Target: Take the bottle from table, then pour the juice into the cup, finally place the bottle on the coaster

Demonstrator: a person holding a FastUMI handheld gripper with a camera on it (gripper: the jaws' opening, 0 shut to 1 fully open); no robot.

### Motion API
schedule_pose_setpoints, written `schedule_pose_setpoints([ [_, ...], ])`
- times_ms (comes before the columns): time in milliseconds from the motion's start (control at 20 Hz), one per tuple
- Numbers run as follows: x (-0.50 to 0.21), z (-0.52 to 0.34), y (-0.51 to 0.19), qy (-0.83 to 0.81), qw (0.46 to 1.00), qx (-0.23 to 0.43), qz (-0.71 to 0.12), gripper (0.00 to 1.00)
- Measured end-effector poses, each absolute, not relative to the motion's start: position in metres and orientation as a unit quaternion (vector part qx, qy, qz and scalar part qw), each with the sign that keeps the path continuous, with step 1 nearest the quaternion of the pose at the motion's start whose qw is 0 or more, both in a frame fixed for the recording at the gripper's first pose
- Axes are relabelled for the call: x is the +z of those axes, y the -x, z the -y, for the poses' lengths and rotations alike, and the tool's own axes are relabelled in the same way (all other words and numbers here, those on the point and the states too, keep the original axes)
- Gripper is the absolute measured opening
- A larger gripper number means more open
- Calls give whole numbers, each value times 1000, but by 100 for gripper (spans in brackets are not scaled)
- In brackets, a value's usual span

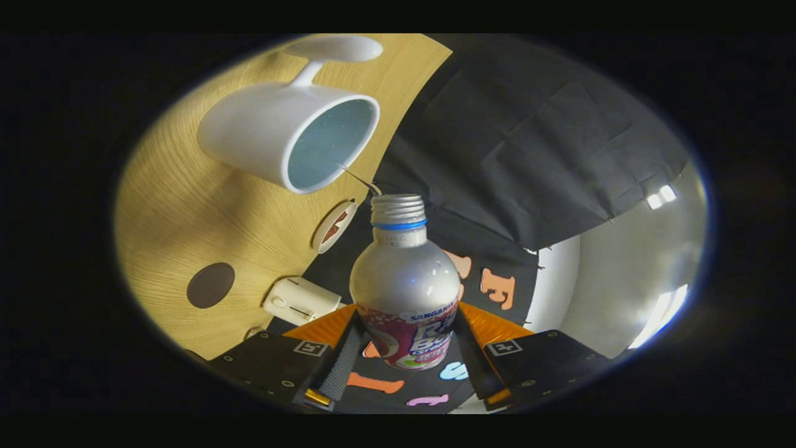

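My gripper [407,342] is shut on a silver metal bottle [404,280] with a printed label, one finger pressing on each side of its lower body. The bottle's cap is off and its threaded neck [398,210] with a blue ring points at a white mug [280,134] on the wooden table [174,205]. The whole scene looks tilted sideways. A thin stream [359,179] runs from the bottle's mouth to the mug's rim. The mug's inside looks bluish. A dark round coaster [210,284] lies on the table, beyond my left finger.
A small white box [300,300] sits near the table's edge, close to my left finger. A round white disc with a red mark [334,227] lies by the table's edge below the mug. A white oval thing [333,47] lies beyond the mug's handle.
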State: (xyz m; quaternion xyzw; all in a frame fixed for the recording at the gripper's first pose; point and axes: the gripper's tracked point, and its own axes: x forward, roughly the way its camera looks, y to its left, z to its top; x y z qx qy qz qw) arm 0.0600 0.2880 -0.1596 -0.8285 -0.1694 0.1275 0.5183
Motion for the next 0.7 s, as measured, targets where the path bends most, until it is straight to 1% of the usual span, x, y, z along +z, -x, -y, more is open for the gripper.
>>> schedule_pose_setpoints([
  [700,-154,-293,-62,837,499,126,188,77],
])
